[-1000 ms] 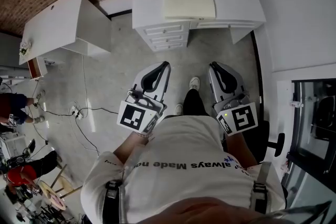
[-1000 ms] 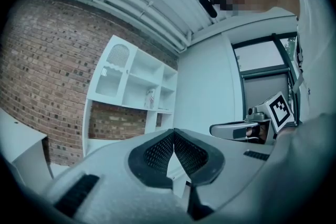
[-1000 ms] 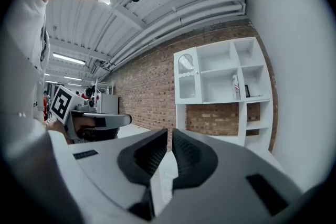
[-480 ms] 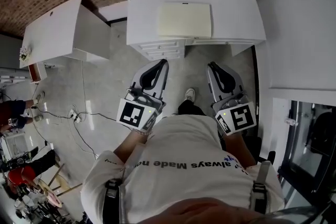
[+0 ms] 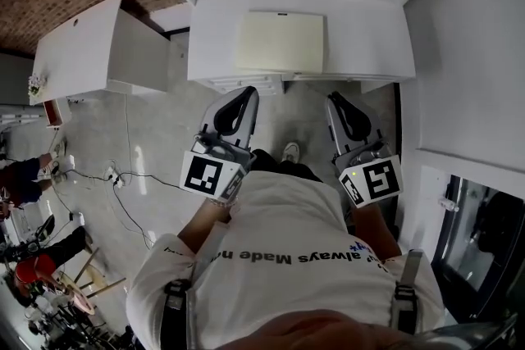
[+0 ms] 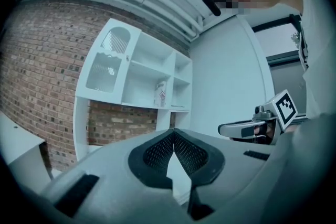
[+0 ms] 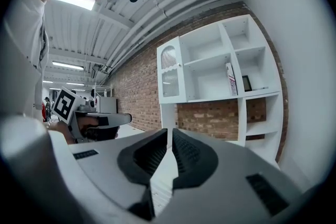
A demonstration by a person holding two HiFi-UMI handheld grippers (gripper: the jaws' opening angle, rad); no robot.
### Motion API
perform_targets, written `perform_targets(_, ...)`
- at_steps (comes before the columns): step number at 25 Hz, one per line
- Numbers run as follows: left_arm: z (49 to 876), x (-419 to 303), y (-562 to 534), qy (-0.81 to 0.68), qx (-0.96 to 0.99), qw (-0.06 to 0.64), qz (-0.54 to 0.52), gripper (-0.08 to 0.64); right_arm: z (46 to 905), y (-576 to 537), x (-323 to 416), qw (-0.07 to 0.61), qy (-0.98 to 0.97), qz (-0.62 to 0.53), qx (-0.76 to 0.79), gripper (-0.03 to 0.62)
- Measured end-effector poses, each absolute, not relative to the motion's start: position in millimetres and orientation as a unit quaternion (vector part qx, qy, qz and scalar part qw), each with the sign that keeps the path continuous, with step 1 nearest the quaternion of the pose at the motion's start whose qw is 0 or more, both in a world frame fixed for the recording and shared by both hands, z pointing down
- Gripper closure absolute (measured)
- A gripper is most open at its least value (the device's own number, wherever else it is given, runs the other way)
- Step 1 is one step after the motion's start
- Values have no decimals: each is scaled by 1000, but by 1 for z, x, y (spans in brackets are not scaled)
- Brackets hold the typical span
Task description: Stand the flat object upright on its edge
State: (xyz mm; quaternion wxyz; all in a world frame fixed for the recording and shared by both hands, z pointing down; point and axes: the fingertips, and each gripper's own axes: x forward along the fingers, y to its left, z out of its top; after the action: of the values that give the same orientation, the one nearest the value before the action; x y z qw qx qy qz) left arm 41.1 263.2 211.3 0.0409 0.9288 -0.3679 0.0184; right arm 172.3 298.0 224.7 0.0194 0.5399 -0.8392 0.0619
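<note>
A flat cream rectangular object lies face down on the white desk ahead of me in the head view. Both grippers are held close to my body, short of the desk and above the floor. The left gripper points at the desk's front edge, its jaws shut with nothing between them. My right gripper is level with it, also shut and empty. Neither gripper touches the object. The gripper views look over the jaws at shelving and do not show the object.
A white shelf unit stands against the brick wall behind the desk. Another white table stands to the left. Cables trail over the floor at left. A white wall and a dark-framed unit close off the right side.
The desk and the flat object have come nearer and lower in the head view as I step forward. Both grippers keep their pose and stay shut.
</note>
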Motion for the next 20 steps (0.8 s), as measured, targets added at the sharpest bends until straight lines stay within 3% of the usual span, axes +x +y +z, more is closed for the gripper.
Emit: perform_targets(20, 232, 9, 108, -342, 938, 47, 25, 548, 228, 140, 126, 28, -839, 56, 541, 560)
